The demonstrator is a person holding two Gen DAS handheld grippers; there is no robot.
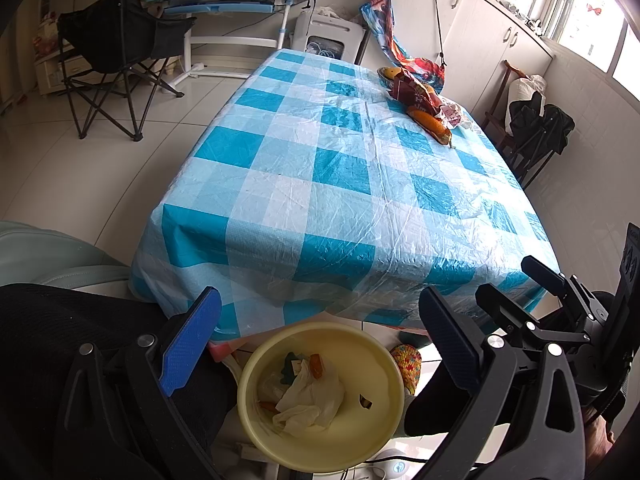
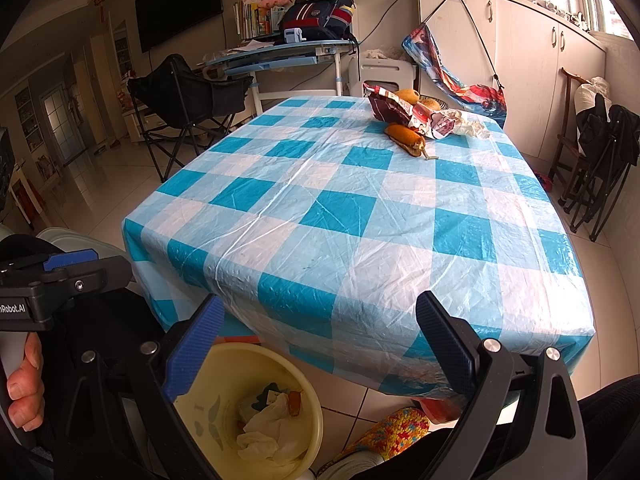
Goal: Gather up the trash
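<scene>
A yellow waste bin (image 1: pixel 384 364) stands on the floor at the near edge of the table; it holds crumpled white paper (image 1: pixel 308 400) and small scraps. It also shows in the right wrist view (image 2: pixel 308 404). On the far right of the blue-checked tablecloth (image 1: pixel 304 184) lie a red snack wrapper (image 1: pixel 412 92), an orange peel (image 1: pixel 432 124) and crumpled paper (image 2: pixel 464 124). My left gripper (image 1: pixel 320 344) is open and empty above the bin. My right gripper (image 2: pixel 320 344) is open and empty over the table's near edge; it appears at the right of the left wrist view (image 1: pixel 520 280).
A black folding chair (image 1: pixel 116 52) and a blue desk (image 1: pixel 228 0) stand beyond the table on the left. White cabinets (image 2: pixel 520 52) line the right wall, with a folded black chair (image 2: pixel 600 160) beside them. A crocheted slipper (image 2: pixel 392 432) is on the floor near the bin.
</scene>
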